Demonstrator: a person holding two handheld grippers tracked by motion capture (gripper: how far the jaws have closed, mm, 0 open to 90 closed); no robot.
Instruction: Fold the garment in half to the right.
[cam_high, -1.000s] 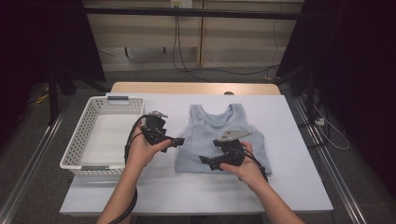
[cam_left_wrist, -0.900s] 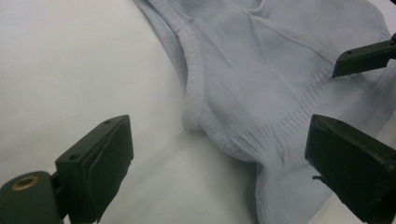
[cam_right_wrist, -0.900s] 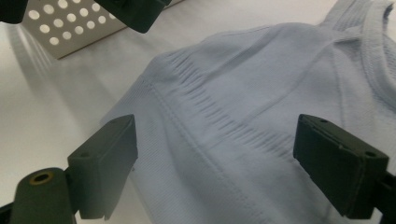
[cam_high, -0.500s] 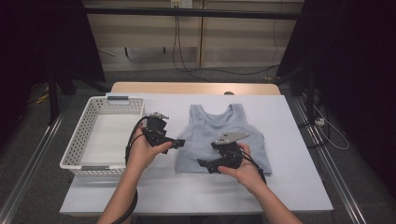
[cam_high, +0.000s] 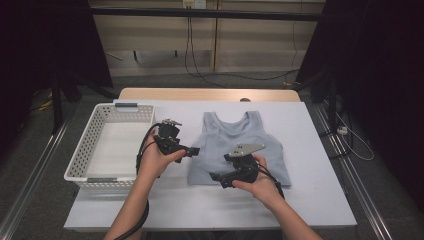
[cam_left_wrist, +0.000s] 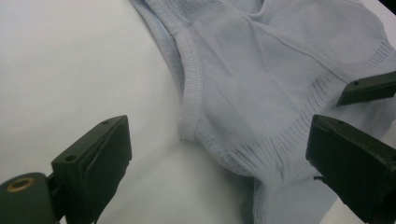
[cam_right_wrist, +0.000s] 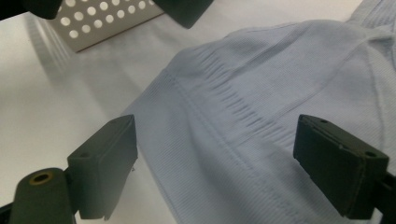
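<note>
A pale blue sleeveless top (cam_high: 240, 145) lies flat on the white table (cam_high: 310, 200), neck away from me. My left gripper (cam_high: 192, 150) hovers at the top's left edge, jaws wide apart. In the left gripper view it (cam_left_wrist: 219, 163) is open over the left armhole seam and ribbed hem (cam_left_wrist: 261, 154). My right gripper (cam_high: 216, 178) hangs over the lower left corner of the top, pointing left. The right gripper view has it (cam_right_wrist: 215, 172) open above the ribbed hem (cam_right_wrist: 233, 102). Neither grips the cloth.
A white perforated basket (cam_high: 80, 165) stands to the left of the top and looks empty; its wall (cam_right_wrist: 107, 21) appears in the right gripper view. Bare table surrounds the top. Dark curtains and cables lie beyond the far edge.
My right gripper has shifted slightly left toward the lower left corner of the top. The left gripper has kept its place.
</note>
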